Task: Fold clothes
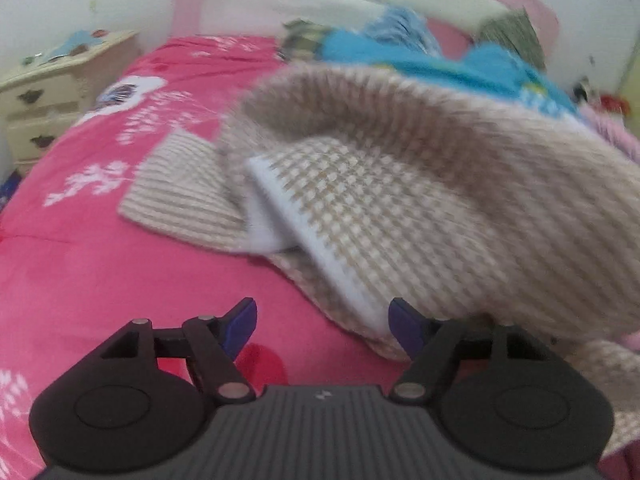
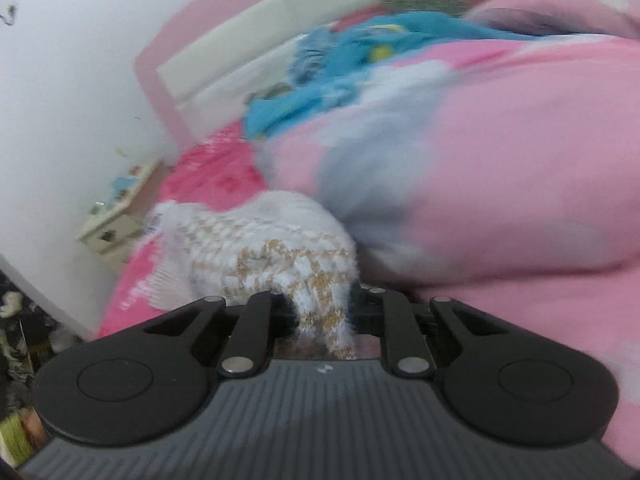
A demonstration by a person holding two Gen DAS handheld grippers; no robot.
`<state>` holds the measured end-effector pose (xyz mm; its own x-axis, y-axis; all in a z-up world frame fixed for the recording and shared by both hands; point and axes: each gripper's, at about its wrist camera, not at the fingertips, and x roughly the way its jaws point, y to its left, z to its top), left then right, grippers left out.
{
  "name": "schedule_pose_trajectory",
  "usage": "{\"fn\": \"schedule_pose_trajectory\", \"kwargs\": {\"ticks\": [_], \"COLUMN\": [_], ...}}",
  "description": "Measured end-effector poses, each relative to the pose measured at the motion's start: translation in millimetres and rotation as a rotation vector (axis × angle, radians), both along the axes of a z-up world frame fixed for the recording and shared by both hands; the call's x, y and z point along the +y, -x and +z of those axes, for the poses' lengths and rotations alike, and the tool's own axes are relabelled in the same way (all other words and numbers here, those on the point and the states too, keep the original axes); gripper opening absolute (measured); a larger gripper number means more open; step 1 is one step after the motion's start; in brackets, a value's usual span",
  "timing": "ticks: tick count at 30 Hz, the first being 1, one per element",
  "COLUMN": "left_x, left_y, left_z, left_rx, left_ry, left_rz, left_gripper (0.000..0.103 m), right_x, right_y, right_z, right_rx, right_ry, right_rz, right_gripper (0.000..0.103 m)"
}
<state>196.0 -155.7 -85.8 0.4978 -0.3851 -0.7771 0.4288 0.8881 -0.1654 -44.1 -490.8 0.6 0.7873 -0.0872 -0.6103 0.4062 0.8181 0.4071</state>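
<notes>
A beige-and-white checked knit sweater [image 1: 400, 200] lies bunched on the pink flowered bedspread [image 1: 100, 260], one sleeve [image 1: 180, 192] spread to the left. My left gripper [image 1: 322, 314] stands open just above the bedspread. The sweater's white ribbed hem [image 1: 320, 252] runs down to its right blue pad [image 1: 404, 324], and the left pad [image 1: 242, 326] is over bare bedspread. In the right wrist view my right gripper [image 2: 320, 312] is shut on a fold of the same sweater [image 2: 260, 248]. The fabric hides its fingertips and trails away to the left. Both views are blurred.
A heap of blue clothes [image 1: 400, 52] lies by the pink-and-cream headboard [image 1: 280, 0]. A big pink-and-white blanket [image 2: 500, 160] bulges right of my right gripper. A cream nightstand [image 1: 44, 108] stands left of the bed against the white wall. Clutter covers the floor [image 2: 16, 320].
</notes>
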Motion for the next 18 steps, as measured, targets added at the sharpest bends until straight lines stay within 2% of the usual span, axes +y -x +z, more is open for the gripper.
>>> {"fn": "schedule_pose_trajectory", "kwargs": {"ticks": [2, 4, 5, 7, 10, 11, 12, 15, 17, 18], "left_x": [-9.6, -15.8, -18.6, -20.7, -18.7, -17.8, -16.6, -10.7, -8.2, -6.7], "left_y": [3.5, 5.2, 5.9, 3.8, 0.9, 1.2, 0.3, -3.1, -4.1, -5.6], "left_z": [-9.8, -18.0, -22.0, -27.9, -30.4, -28.6, -26.8, -18.9, -11.9, -10.2], "left_rx": [0.038, 0.072, 0.089, 0.105, 0.111, 0.109, 0.102, 0.057, 0.028, 0.018], "left_ry": [0.009, 0.016, 0.019, 0.020, 0.031, 0.044, 0.056, 0.086, 0.085, 0.074], "left_rz": [-0.005, -0.001, 0.001, 0.003, 0.004, 0.000, -0.005, -0.019, -0.027, -0.029], "left_gripper": [0.075, 0.075, 0.075, 0.075, 0.075, 0.074, 0.074, 0.075, 0.076, 0.078], "right_x": [-14.7, -27.1, -29.9, -22.6, 12.6, 21.3, 30.2, 62.9, 99.1, 117.2], "right_y": [24.5, 38.9, 42.0, 51.6, 64.1, 65.8, 65.5, 44.8, 23.8, 11.3], "right_z": [-6.7, -21.5, -26.8, -23.0, 3.8, 11.3, 17.1, 22.1, 9.0, -6.6], "right_rx": [0.067, 0.194, 0.263, 0.301, 0.263, 0.240, 0.188, 0.078, 0.033, 0.025], "right_ry": [0.025, 0.058, 0.075, 0.123, 0.342, 0.377, 0.363, 0.322, 0.361, 0.372], "right_rz": [-0.030, -0.050, -0.043, 0.031, 0.197, 0.224, 0.262, 0.432, 0.590, 0.660], "right_gripper": [0.014, 0.017, 0.023, 0.027, 0.030, 0.041, 0.055, 0.059, 0.062, 0.068]}}
